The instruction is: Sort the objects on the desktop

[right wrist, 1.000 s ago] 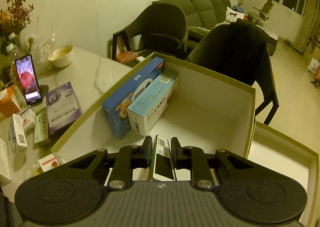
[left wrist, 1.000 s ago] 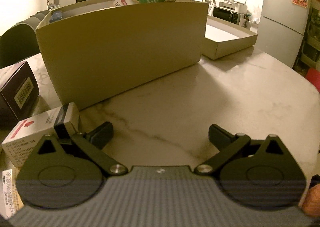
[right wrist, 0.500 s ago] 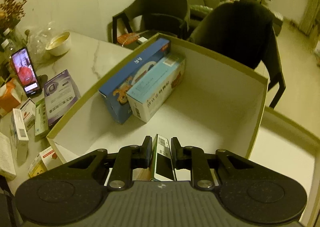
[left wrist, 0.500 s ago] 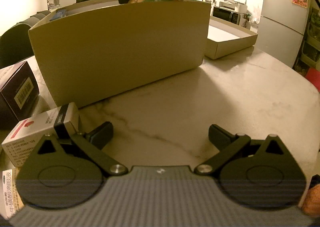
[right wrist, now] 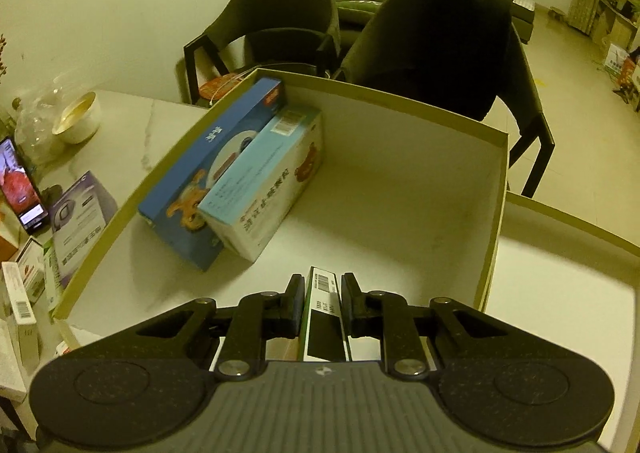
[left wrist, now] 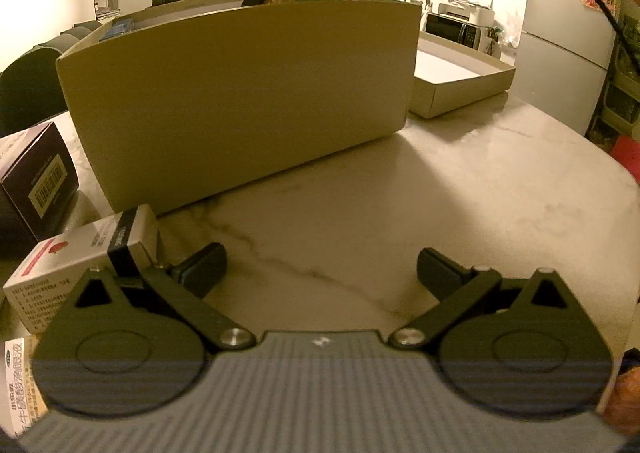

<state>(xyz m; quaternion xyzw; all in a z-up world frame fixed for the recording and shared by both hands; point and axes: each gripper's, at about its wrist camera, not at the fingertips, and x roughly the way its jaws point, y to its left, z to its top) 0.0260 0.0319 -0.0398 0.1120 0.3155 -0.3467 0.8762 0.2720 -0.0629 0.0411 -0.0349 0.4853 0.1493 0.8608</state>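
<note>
Right gripper [right wrist: 322, 303] clenched on a thin carton [right wrist: 323, 317], over the box [right wrist: 496, 189].
Inside, along the box's left wall, lie a blue carton [right wrist: 200, 177] and a white carton [right wrist: 272, 181]. Left gripper [left wrist: 320, 269] hovers released above the desk [left wrist: 440, 193].

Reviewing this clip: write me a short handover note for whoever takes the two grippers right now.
Right gripper: shut on a thin carton, held above the open big box.
Left gripper: open, empty, over bare marble table in front of the big box.
Done: blue carton and pale blue carton lie side by side against the box's left wall.
Left: release the thin carton in the box; white-and-red carton, dark carton and other small packs remain on the table. Shallow lid lies beside the box.
</note>
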